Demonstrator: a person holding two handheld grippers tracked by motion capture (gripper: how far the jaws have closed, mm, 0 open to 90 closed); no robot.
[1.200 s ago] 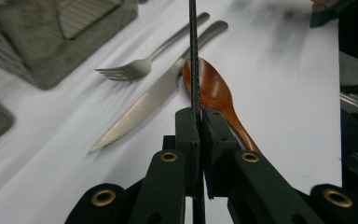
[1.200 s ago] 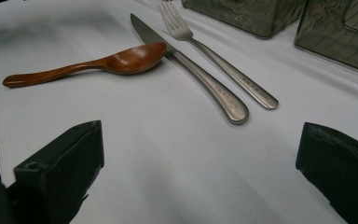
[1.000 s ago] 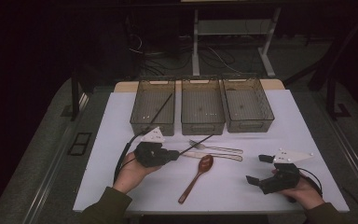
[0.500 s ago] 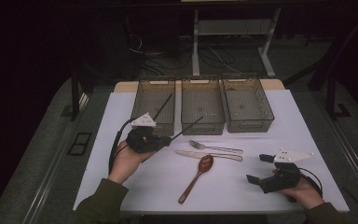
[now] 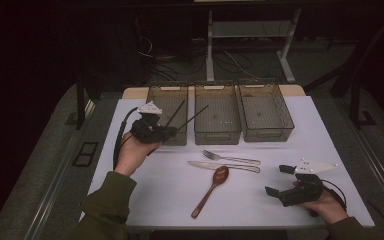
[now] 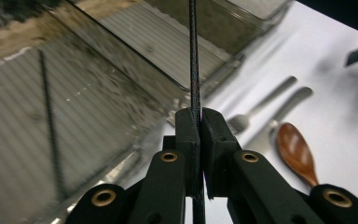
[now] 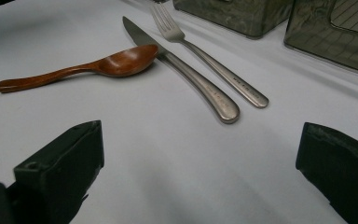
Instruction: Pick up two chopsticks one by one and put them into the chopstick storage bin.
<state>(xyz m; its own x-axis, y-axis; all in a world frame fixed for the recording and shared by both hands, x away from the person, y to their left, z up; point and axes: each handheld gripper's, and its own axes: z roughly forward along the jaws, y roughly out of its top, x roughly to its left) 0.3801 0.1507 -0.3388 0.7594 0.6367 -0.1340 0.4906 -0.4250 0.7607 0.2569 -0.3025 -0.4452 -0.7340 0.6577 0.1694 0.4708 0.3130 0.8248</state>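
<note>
Left tongs (image 5: 172, 131), raised and angled up, clamp a black chopstick (image 5: 194, 118).

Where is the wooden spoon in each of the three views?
High view: wooden spoon lies low at the centre, on the white table.
Left gripper view: wooden spoon at the lower right, right of the jaws.
Right gripper view: wooden spoon at the upper left.
Shared landmark: the knife beside its bowl.

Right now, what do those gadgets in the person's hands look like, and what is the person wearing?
Each is a black gripper with two blocky black jaws. The left gripper and right gripper each carry a pale three-cornered plate on top and trail a black cable. Brass-coloured rivets dot the left one's arms. The sleeves are olive green.
</note>
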